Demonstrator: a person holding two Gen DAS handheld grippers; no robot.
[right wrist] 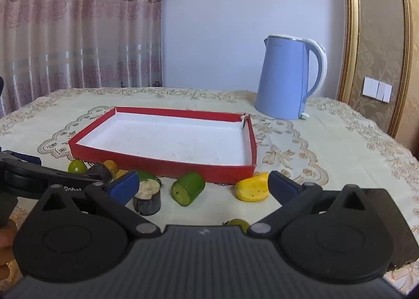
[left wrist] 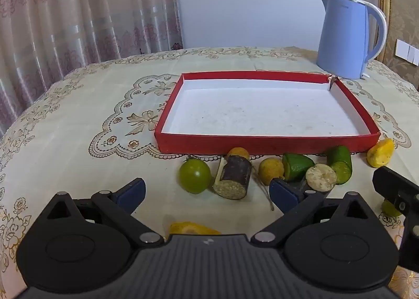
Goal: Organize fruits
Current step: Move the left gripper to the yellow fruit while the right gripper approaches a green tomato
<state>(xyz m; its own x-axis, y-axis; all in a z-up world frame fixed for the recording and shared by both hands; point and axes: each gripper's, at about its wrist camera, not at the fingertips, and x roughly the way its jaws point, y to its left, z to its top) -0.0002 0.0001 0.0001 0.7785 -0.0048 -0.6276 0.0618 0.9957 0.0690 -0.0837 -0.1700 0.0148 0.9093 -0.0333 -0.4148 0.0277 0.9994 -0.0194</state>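
A red tray (left wrist: 264, 144) with a white floor sits mid-table; the fruit lies outside it, along its near wall. In the left wrist view I see a green round fruit (left wrist: 195, 176), a dark cane piece (left wrist: 233, 178), a yellow round fruit (left wrist: 271, 170), green cut pieces (left wrist: 339, 165) and a yellow piece (left wrist: 379, 152). My left gripper (left wrist: 208, 190) hovers open just short of them, holding nothing. My right gripper (right wrist: 204, 186) is open too, with a green cylinder (right wrist: 187, 189) and a yellow piece (right wrist: 252, 187) on the cloth ahead of its fingers.
A blue kettle (left wrist: 343, 37) stands behind the tray's far right corner. The table wears a cream patterned cloth (left wrist: 78, 115); curtains hang at the back left. Another yellow piece (left wrist: 193, 228) lies under the left gripper. A small green fruit (right wrist: 238, 223) lies under the right one.
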